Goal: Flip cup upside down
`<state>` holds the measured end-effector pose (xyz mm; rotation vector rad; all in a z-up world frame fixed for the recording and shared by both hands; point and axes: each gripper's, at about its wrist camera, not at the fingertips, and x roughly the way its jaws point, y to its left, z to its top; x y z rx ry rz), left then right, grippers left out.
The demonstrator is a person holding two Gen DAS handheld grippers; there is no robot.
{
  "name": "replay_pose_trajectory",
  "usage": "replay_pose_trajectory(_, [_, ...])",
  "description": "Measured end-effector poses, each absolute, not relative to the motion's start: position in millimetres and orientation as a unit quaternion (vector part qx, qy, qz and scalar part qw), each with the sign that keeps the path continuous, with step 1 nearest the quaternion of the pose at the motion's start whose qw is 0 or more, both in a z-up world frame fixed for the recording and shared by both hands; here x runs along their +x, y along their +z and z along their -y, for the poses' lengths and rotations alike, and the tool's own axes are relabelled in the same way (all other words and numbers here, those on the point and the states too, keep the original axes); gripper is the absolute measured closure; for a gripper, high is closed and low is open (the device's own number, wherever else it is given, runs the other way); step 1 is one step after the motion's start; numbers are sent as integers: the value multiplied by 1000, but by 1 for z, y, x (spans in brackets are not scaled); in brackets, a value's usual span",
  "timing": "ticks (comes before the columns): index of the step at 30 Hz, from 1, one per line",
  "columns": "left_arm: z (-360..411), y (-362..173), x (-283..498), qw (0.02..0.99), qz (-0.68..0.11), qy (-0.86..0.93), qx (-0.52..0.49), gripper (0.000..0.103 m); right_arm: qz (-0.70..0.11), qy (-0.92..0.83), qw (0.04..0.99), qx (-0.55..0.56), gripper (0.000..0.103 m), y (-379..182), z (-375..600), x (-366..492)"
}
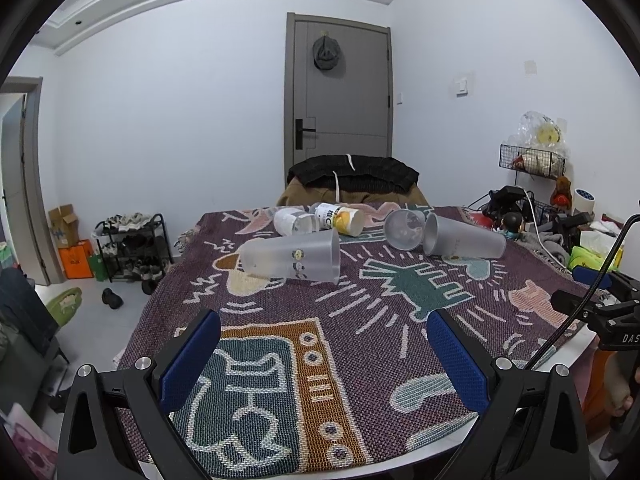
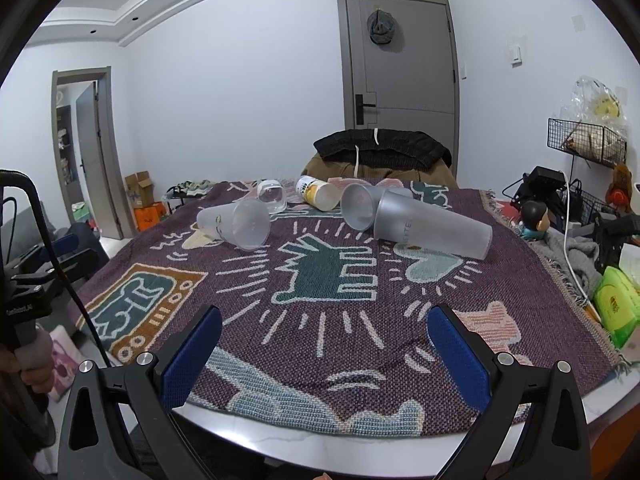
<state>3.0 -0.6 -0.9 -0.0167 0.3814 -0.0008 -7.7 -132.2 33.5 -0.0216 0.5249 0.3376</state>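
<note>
Cups all lie tipped over far out on the surface [image 2: 360, 452], so nothing's flipped yet. Both grippers, left [image 1: 324, 344] and right [image 2: 324, 344], hang back at the near edge, fingers [image 1: 192, 360] wide and empty, probably sized for the nearest cup [image 1: 292, 258] beside the tall one [image 2: 432, 230].

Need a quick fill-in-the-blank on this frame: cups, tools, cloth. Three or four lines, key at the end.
1. Every cup on the patterned cloth lies on its ____.
2. The left tool and right tool are both ____ and hold nothing.
3. The frosted cup with panda print lies ____ of the long grey frosted cup in the left wrist view.
4. The yellow-labelled cup lies at the ____ end of the cloth.

Missing words: side; open; left; far
</note>
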Motion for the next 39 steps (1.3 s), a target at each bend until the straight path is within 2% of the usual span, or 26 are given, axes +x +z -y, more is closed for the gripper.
replay_pose_trajectory(39, [3,-1,7,981,-194,-10,-7,0,-251,118,960,-27,1,35,133,-6])
